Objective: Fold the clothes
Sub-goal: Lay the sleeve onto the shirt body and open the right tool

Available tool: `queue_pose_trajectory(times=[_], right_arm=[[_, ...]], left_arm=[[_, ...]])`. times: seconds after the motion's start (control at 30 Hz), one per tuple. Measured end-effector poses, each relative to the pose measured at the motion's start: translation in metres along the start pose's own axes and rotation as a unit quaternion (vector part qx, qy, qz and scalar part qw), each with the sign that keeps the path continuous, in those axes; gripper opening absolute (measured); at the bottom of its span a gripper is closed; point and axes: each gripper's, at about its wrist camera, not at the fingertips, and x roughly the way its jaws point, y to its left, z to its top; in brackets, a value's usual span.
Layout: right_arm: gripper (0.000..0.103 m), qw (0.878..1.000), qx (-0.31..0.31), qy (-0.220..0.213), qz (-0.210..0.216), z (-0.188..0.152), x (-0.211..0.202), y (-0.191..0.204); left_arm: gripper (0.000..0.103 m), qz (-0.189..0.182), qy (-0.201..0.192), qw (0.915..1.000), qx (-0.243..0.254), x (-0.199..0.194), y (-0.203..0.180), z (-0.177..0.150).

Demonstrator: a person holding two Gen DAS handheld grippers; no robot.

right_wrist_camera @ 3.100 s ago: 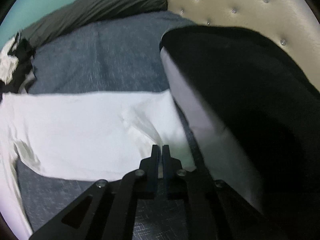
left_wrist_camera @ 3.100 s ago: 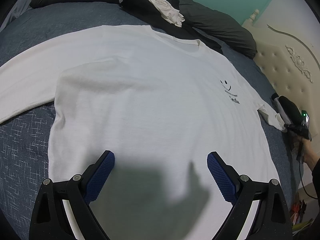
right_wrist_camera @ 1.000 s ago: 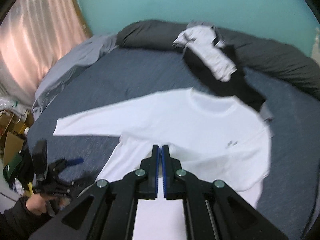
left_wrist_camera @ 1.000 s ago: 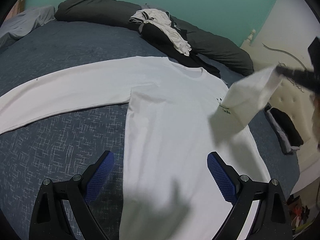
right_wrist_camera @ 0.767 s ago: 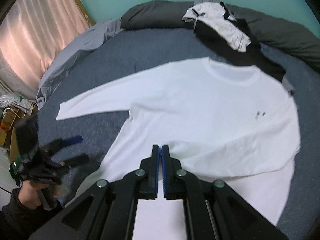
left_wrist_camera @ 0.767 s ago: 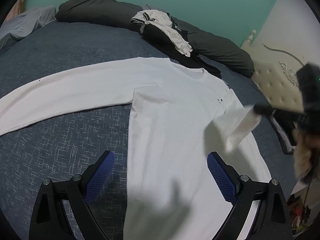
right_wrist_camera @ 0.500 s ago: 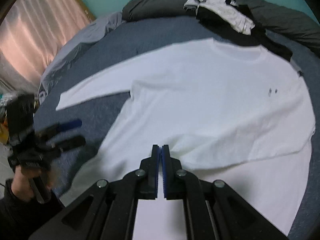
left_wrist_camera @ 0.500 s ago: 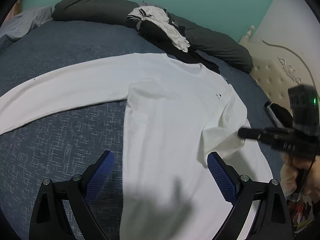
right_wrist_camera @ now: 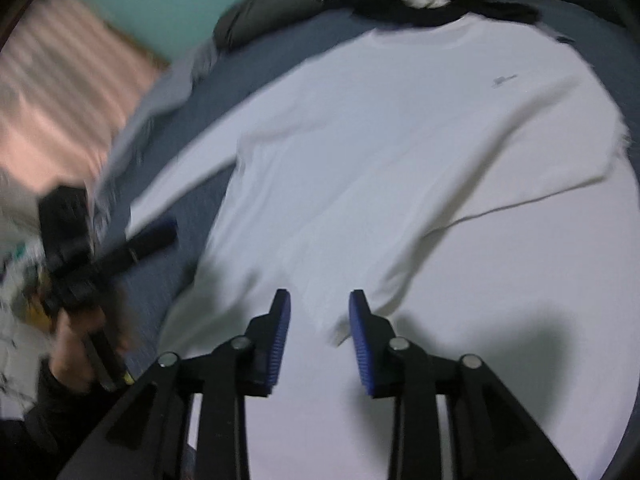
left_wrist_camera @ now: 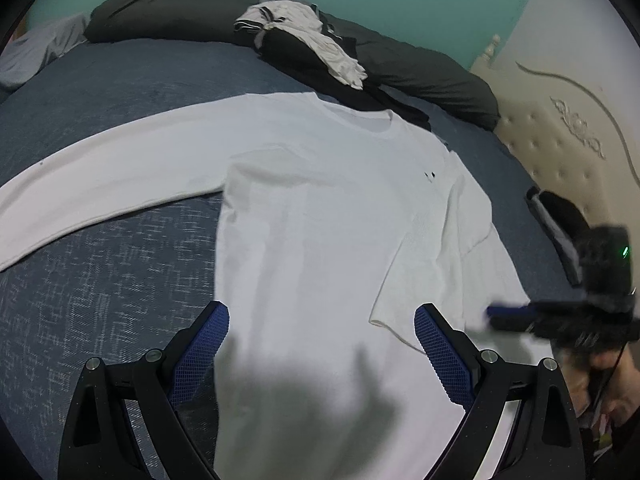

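Shirt (left_wrist_camera: 320, 220), white long-sleeve, lies flat face-up on the blue bed (left_wrist_camera: 100, 280), collar toward the dark pillows (left_wrist_camera: 420, 72), hem toward the camera. One sleeve is folded in across the chest; its cuff (left_wrist_camera: 384, 320) ends just ahead of the right tool (left_wrist_camera: 508, 314). Other sleeve (left_wrist_camera: 100, 184) is spread straight out to the left, long axis running sideways, away from the body panel. Pile of dark and white clothes (left_wrist_camera: 304, 48) sits beyond the collar. Left tool (left_wrist_camera: 322, 352) hovers over the hem, jaws spread wide, holding nothing. Right tool is released too: in the right wrist view the blue fingers (right_wrist_camera: 280, 332) stand apart over the shirt, nothing between them. Judgement: the outstretched sleeve is the next piece to fold in, and the left tool is the nearer one; the sleeve lies up and to the left of it. Small dark chest mark (left_wrist_camera: 430, 176) is too small to read. No other writing legible.
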Motion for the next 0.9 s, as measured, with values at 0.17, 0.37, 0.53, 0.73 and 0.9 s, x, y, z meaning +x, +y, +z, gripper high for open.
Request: queue_pose_trajectory(times=[0.17, 0.37, 0.53, 0.73, 0.9], right_arm=[[0.033, 0.995, 0.068, -0.076, -0.006, 0.002, -0.029, -0.042], [0.035, 0.986, 0.114, -0.123, -0.009, -0.006, -0.038, -0.073], [0.035, 0.983, 0.122, -0.138, -0.003, -0.011, -0.033, -0.081], [0.035, 0.982, 0.12, -0.146, -0.006, -0.011, -0.028, -0.087], [0.035, 0.982, 0.115, -0.149, -0.002, -0.009, -0.021, -0.094]], left_arm=[[0.096, -0.008, 0.015, 0.9997, 0.019, 0.015, -0.015, 0.0], [0.096, -0.001, 0.035, 0.9987, 0.038, 0.035, -0.03, -0.002], [0.099, 0.007, 0.046, 0.9972, 0.058, 0.047, -0.041, -0.004], [0.103, 0.014, 0.06, 0.9964, 0.058, 0.056, -0.046, -0.005], [0.103, 0.014, 0.072, 0.9954, 0.061, 0.063, -0.049, -0.007]])
